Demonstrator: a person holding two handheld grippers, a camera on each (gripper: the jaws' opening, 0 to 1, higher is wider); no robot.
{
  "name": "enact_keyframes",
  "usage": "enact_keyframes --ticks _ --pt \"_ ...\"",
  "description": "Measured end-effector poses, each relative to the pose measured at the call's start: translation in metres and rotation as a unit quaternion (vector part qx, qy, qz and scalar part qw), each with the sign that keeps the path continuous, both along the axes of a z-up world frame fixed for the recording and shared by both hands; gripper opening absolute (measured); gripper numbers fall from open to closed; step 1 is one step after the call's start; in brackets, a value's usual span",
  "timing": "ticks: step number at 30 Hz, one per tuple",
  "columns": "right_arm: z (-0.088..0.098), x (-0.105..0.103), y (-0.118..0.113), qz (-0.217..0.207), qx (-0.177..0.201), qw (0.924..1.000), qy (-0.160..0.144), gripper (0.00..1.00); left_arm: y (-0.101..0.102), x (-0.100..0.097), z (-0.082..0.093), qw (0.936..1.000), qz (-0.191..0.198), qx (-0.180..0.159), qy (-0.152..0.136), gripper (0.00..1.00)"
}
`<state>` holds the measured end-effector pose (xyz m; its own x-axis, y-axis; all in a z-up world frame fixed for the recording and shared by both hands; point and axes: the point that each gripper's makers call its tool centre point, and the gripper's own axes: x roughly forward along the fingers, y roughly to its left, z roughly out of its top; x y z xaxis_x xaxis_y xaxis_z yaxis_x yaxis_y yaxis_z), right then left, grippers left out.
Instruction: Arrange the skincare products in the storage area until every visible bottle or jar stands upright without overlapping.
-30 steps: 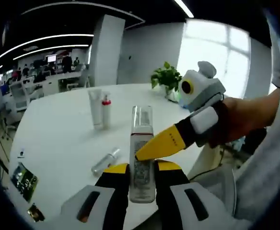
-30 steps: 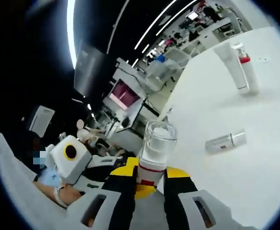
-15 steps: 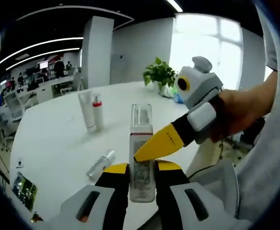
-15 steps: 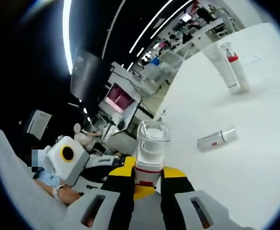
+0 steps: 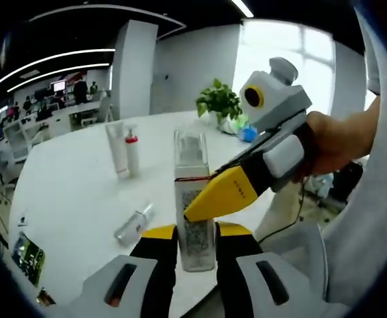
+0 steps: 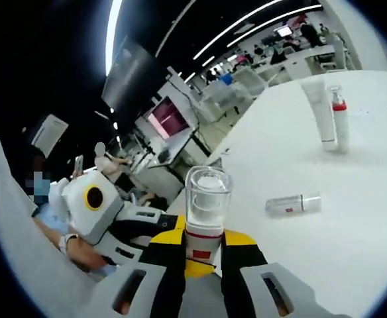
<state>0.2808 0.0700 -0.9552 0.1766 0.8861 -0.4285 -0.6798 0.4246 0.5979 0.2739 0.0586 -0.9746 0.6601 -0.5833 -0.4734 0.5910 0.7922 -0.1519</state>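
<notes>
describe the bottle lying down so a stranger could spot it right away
On the round white table, look nearer than the two upright containers: the white tube and the red-collared pump bottle. The small clear bottle is the only product lying on its side there.

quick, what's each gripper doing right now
Left gripper: shut on the clear-capped bottle, gripping its lower body.
Right gripper: shut on the same bottle, clamped just under its cap.

Clear bottle between both grippers' jaws
</notes>
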Motion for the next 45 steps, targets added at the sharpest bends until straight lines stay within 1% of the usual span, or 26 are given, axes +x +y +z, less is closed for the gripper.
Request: enact_keyframes --ticks 1,3,7,9,12,13,17,19,20,23,26,29,32,33,34,35,36,37,38,39,40,41,42,43,44,45 --pt "0.001 0.0 0.0 0.0 0.0 1.0 -0.002 0.12 0.002 -0.003 -0.005 1.0 0.0 0.006 0.008 0.18" --pt "0.003 0.001 0.001 0.004 0.0 0.9999 -0.01 0.12 0.004 -0.006 -0.008 0.9999 0.001 0.01 0.008 0.18" --pt "0.0 0.003 0.001 0.012 -0.011 0.9995 -0.025 0.12 0.006 -0.011 -0.012 0.9999 0.007 0.006 0.013 0.19" --pt "-0.001 0.003 0.002 0.011 -0.009 0.9997 -0.022 0.12 0.008 -0.015 -0.018 0.9997 0.007 0.015 0.017 0.19" --pt "-0.004 0.004 0.001 0.011 -0.012 0.9994 -0.03 0.12 0.013 -0.02 -0.024 0.9994 0.005 0.03 0.019 0.2" --pt "-0.005 0.004 0.001 0.01 -0.012 0.9994 -0.031 0.12 0.018 -0.022 -0.026 0.9989 0.005 0.043 0.018 0.2" --pt "-0.008 0.005 -0.001 -0.001 -0.006 0.9993 -0.037 0.12 0.032 -0.032 -0.036 0.9976 0.014 0.066 0.018 0.21" --pt "-0.01 0.006 -0.004 -0.008 -0.003 0.9993 -0.037 0.12 0.043 -0.037 -0.045 0.9952 0.015 0.094 0.023 0.2" --pt "-0.011 0.007 -0.006 -0.01 -0.004 0.9993 -0.036 0.12 0.049 -0.039 -0.051 0.9942 0.019 0.101 0.03 0.2" --pt "-0.013 0.009 -0.01 -0.01 -0.011 0.9991 -0.039 0.12 0.063 -0.047 -0.071 0.9898 0.035 0.116 0.076 0.23" --pt "-0.015 0.016 -0.015 -0.012 -0.022 0.9987 -0.045 0.12 0.078 -0.048 -0.082 0.9836 0.035 0.164 0.067 0.25" --pt "-0.018 0.025 -0.02 -0.018 -0.031 0.9981 -0.051 0.12 0.082 -0.05 -0.088 0.9822 0.037 0.171 0.067 0.25" --pt "-0.02 0.037 -0.022 -0.027 -0.04 0.9972 -0.057 0.12 0.083 -0.052 -0.095 0.983 0.036 0.168 0.065 0.16" --pt "-0.02 0.04 -0.022 -0.03 -0.041 0.997 -0.059 0.12 0.085 -0.054 -0.099 0.9812 0.036 0.177 0.068 0.15" --pt "-0.021 0.043 -0.022 -0.03 -0.044 0.9968 -0.06 0.12 0.09 -0.056 -0.104 0.9763 0.031 0.204 0.066 0.16" --pt "-0.021 0.046 -0.021 -0.031 -0.047 0.9966 -0.061 0.12 0.09 -0.057 -0.108 0.9753 0.032 0.207 0.068 0.17" --pt "-0.022 0.048 -0.021 -0.032 -0.049 0.9963 -0.062 0.12 0.09 -0.056 -0.111 0.9752 0.037 0.21 0.059 0.18" --pt "-0.023 0.049 -0.02 -0.032 -0.05 0.9962 -0.063 0.12 0.09 -0.056 -0.113 0.9729 0.03 0.223 0.054 0.18" --pt "-0.024 0.052 -0.019 -0.03 -0.054 0.996 -0.064 0.12 0.09 -0.056 -0.114 0.9677 0.013 0.247 0.048 0.17" --pt "-0.025 0.056 -0.018 -0.03 -0.06 0.9954 -0.069 0.12 0.091 -0.048 -0.107 0.9621 0.016 0.272 0.007 0.13" --pt "-0.026 0.059 -0.018 -0.031 -0.064 0.9949 -0.072 0.12 0.086 -0.045 -0.102 0.9668 0.013 0.255 -0.018 0.09" --pt "-0.027 0.063 -0.017 -0.03 -0.068 0.9945 -0.074 0.13 0.088 -0.047 -0.102 0.9683 0.02 0.249 -0.002 0.05" --pt "-0.028 0.066 -0.017 -0.032 -0.071 0.994 -0.076 0.13 0.09 -0.045 -0.101 0.9703 0.03 0.24 0.002 0.03" --pt "-0.028 0.072 -0.018 -0.037 -0.075 0.993 -0.083 0.13 0.094 -0.043 -0.102 0.9724 0.045 0.229 0.007 0.04" --pt "-0.029 0.076 -0.018 -0.038 -0.077 0.9928 -0.083 0.13 0.096 -0.043 -0.105 0.9719 0.05 0.229 0.019 0.09" --pt "-0.029 0.081 -0.018 -0.043 -0.08 0.9922 -0.085 0.13 0.104 -0.042 -0.108 0.9672 0.064 0.244 0.026 0.21"
